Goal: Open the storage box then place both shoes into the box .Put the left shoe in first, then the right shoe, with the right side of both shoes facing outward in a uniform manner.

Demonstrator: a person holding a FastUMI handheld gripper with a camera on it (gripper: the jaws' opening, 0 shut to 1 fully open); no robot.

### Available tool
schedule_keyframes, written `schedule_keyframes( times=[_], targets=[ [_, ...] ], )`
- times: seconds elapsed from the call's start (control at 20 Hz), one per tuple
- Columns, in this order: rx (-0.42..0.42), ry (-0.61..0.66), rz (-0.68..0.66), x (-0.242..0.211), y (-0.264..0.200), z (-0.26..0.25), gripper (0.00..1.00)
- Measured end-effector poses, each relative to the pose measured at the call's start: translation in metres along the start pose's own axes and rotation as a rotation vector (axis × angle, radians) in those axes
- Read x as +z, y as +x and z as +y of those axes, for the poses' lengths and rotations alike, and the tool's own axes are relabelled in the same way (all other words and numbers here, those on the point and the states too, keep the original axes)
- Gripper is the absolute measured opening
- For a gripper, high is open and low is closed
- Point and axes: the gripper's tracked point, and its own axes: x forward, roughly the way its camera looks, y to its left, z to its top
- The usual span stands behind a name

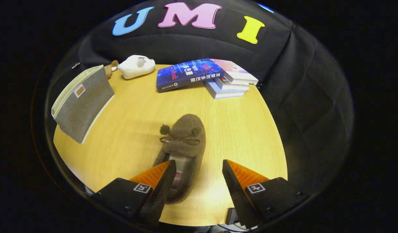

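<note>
Black cloth hangs all around a round wooden desk (237,129), and that is where I am working from far away. My hand-held gripper (199,176) is spread wide and holds nothing yet. A fuzzy brown shoe (184,142) with a little bow lies on the desk, with its toe pointing away from me. Its heel end sits between the two fingers, closer to the left finger, which looks to be at the shoe's opening. I think the fingers are spread like this so they can close on the shoe's side and lift it. I cannot tell if this is the left shoe or the right one. The gray storage box (81,103) stands off to the left, well apart from the shoe, and I cannot tell if it is open yet. Beyond the shoe, near the cloth, some books (205,77) are piled up, and a white soft toy (136,66) lies beside the box's far end.
</note>
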Motion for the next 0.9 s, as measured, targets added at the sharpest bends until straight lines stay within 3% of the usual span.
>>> schedule_keyframes(
  times=[0.15, 0.2, 0.3, 0.45, 0.5, 0.55, 0.7, 0.9],
  targets=[
    [-0.021, 0.038, 0.011, 0.001, 0.024, -0.006, 0.81],
    [-0.022, 0.045, 0.011, 0.003, 0.029, -0.006, 0.71],
    [-0.017, 0.037, 0.010, 0.005, 0.038, -0.003, 0.62],
    [-0.005, 0.013, 0.015, 0.005, 0.052, 0.005, 0.40],
    [-0.019, 0.005, 0.027, 0.003, 0.053, 0.002, 0.20],
    [-0.018, 0.030, 0.025, 0.006, 0.053, 0.003, 0.11],
    [0.021, 0.152, 0.027, 0.012, 0.046, 0.011, 0.05],
    [0.048, 0.219, -0.017, 0.031, 0.020, 0.016, 0.05]
  ],
)
